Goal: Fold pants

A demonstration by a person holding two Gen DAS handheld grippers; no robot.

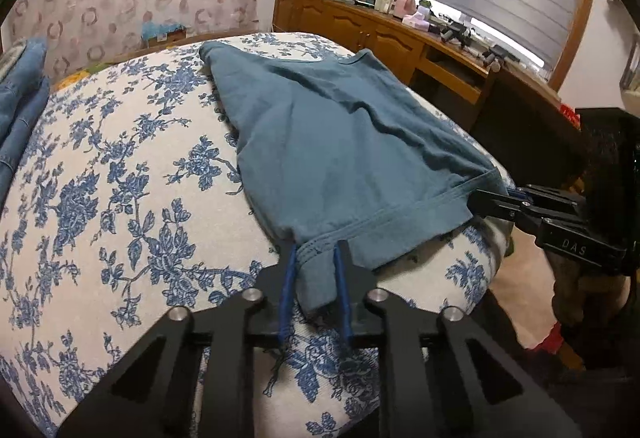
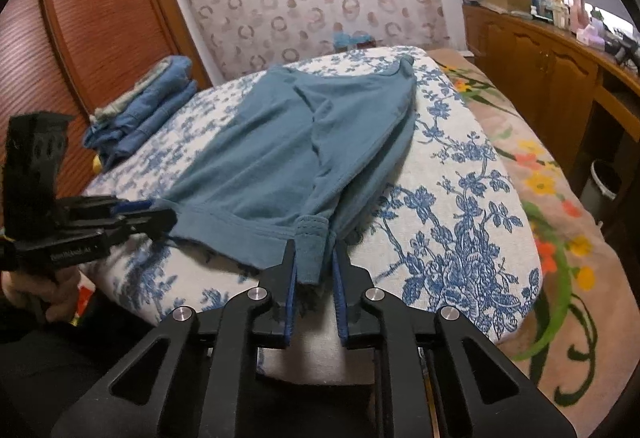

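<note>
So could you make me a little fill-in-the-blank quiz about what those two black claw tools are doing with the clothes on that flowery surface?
1. Both grippers, left gripper and right gripper, have jaws closed on the ____ pants.
2. The pants lie on a white cover printed with blue ____.
3. The folded stack of denim clothes lies on the pants' ____ side, seen from the right wrist camera.

Missing words: teal; flowers; left
</note>
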